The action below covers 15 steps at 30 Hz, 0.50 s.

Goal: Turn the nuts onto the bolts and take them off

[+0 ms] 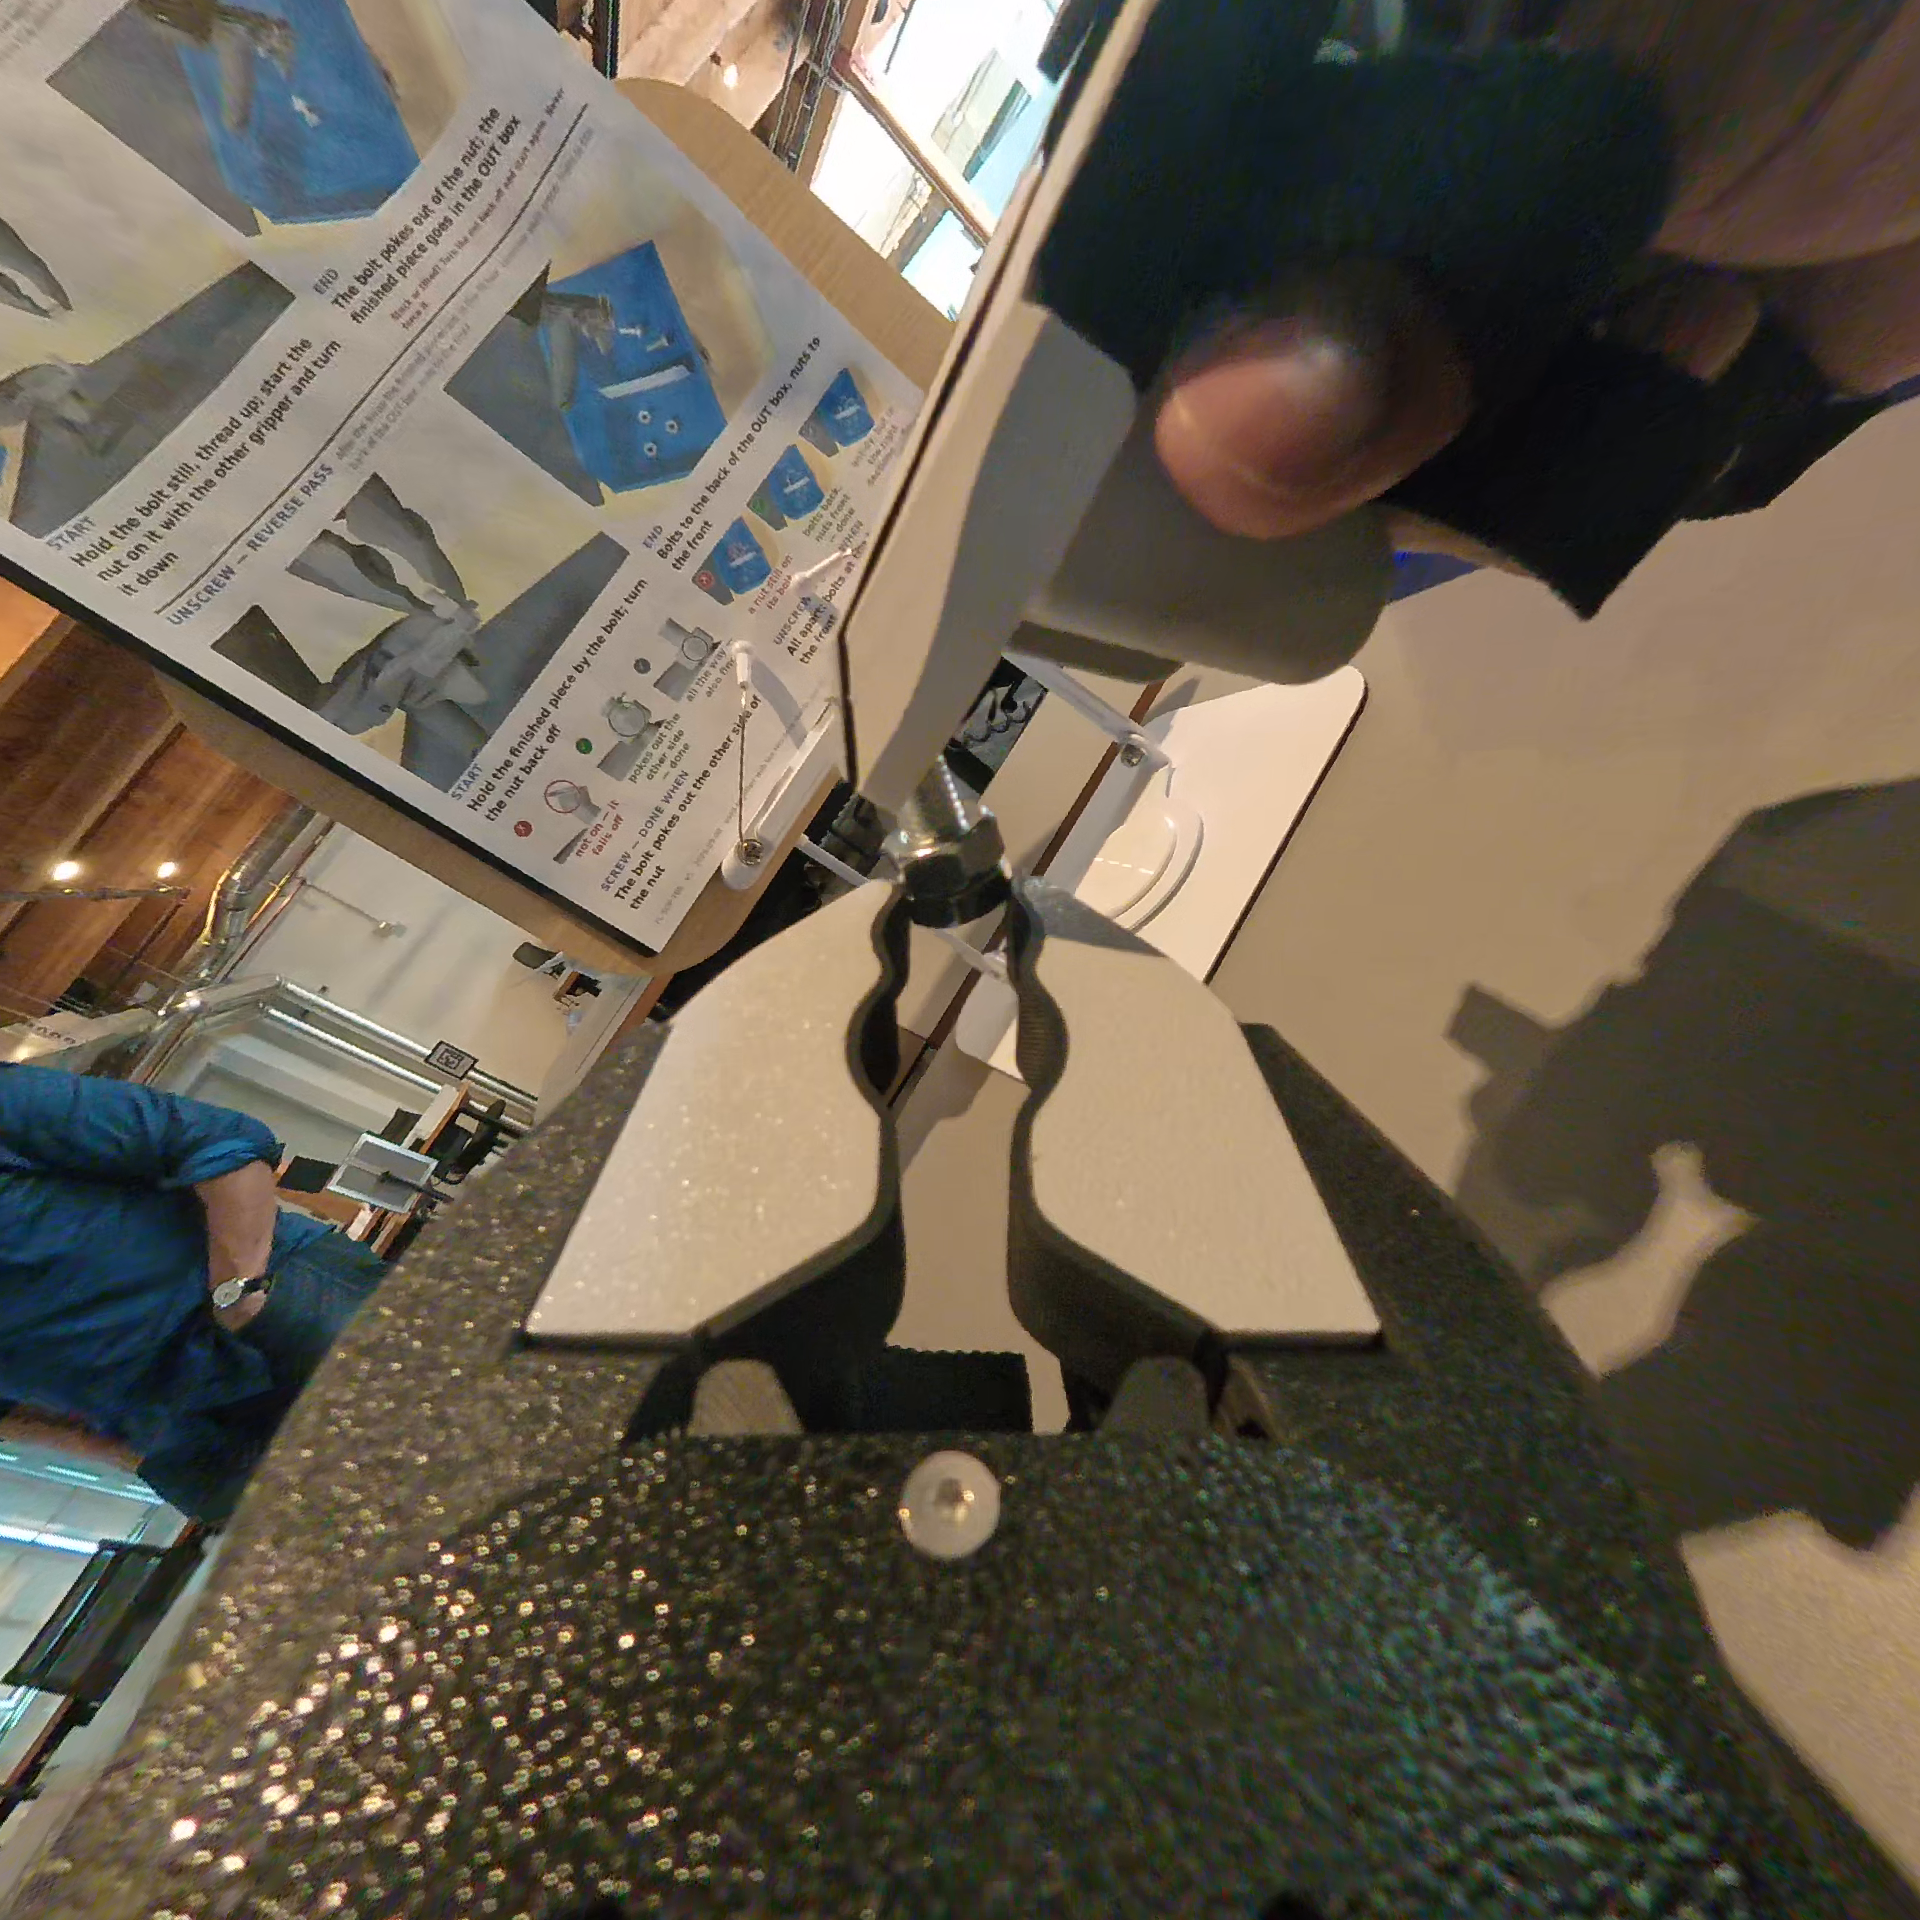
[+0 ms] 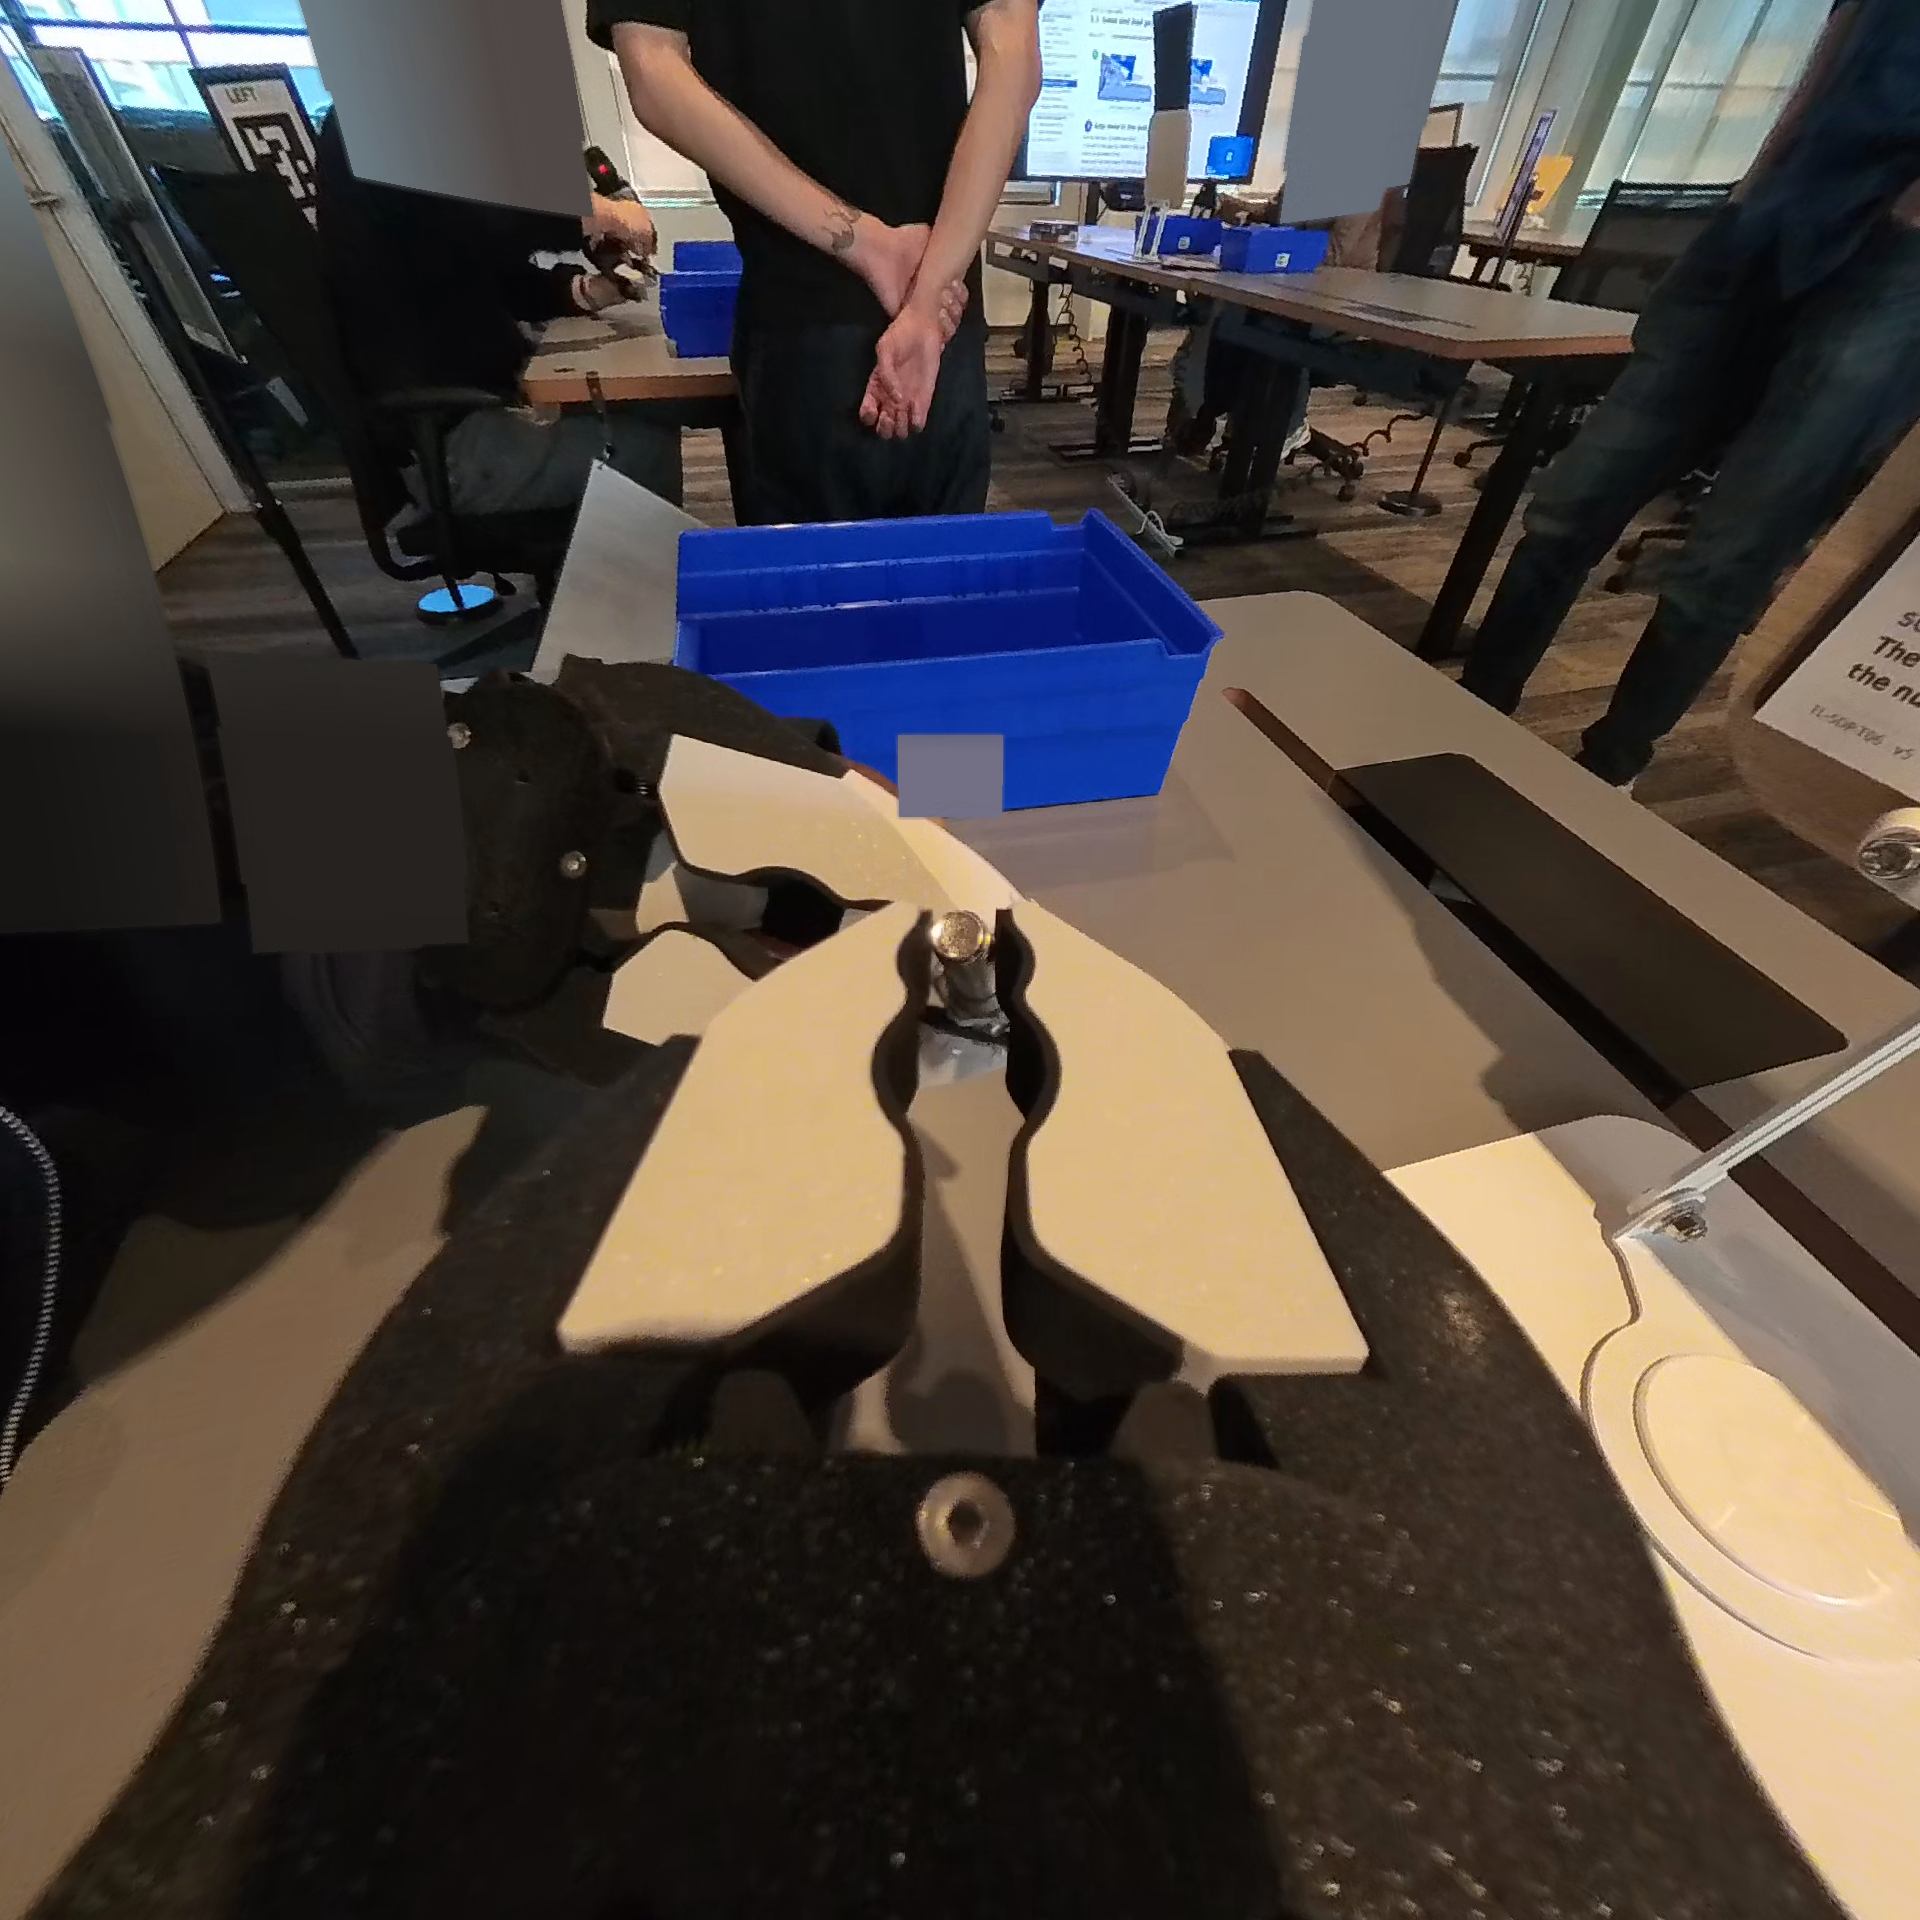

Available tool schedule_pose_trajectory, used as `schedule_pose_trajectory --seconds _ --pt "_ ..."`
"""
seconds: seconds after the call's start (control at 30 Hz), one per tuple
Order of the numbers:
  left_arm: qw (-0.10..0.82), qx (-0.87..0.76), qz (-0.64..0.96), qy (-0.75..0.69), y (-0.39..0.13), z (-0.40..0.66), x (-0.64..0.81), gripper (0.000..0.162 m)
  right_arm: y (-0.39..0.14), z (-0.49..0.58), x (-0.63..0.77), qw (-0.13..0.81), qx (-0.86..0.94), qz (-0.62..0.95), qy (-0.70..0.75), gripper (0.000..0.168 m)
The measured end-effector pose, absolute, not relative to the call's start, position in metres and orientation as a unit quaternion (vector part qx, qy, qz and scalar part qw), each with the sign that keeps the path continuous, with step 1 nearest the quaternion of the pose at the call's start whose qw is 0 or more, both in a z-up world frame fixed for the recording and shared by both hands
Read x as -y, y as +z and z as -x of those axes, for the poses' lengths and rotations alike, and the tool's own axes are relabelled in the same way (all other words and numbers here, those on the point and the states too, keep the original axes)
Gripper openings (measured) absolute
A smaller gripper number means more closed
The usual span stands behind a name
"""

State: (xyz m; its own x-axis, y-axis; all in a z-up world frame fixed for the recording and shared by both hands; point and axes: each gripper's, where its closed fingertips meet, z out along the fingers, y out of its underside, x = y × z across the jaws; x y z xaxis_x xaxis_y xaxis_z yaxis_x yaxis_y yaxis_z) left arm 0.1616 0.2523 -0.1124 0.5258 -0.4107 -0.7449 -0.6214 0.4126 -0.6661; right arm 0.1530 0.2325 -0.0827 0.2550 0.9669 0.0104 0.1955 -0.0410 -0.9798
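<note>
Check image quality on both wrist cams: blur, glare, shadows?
Left wrist view: nut sharp at the left gripper, gloved hand soft, hard shadow on the wall. Right wrist view: bolt in the right gripper sharp, edges fisheye-bent, blue bin clear.

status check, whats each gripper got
Left gripper shut on nut. Right gripper shut on bolt. Nut on the threads. Nothing in the way.

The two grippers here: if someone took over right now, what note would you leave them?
Left gripper: fingertips closed on the dark nut.
Right gripper: closed on the bolt, threads towards the left one.
Nut sits on the bolt's thread; whether it is going on or coming off cannot be told.
Blue bin stands behind on the table; its visible part looks empty.
Left: finish turning, then bin the parts.
</note>
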Motion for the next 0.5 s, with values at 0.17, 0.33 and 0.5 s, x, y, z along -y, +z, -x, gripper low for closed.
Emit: schedule_pose_trajectory --seconds 0.17,0.33,0.5 --pt "0.688 -0.479 0.543 0.050 -0.114 -0.164 -0.251 0.018 -0.084 -0.155 -0.234 0.511 0.471 0.613 0.377 0.009" --pt "0.694 -0.470 0.546 0.004 -0.111 -0.167 -0.249 0.018 -0.079 -0.157 -0.235 0.519 0.452 0.604 0.402 0.008" --pt "0.695 -0.451 0.554 -0.080 -0.108 -0.171 -0.245 0.027 -0.073 -0.162 -0.239 0.523 0.404 0.596 0.456 0.008"
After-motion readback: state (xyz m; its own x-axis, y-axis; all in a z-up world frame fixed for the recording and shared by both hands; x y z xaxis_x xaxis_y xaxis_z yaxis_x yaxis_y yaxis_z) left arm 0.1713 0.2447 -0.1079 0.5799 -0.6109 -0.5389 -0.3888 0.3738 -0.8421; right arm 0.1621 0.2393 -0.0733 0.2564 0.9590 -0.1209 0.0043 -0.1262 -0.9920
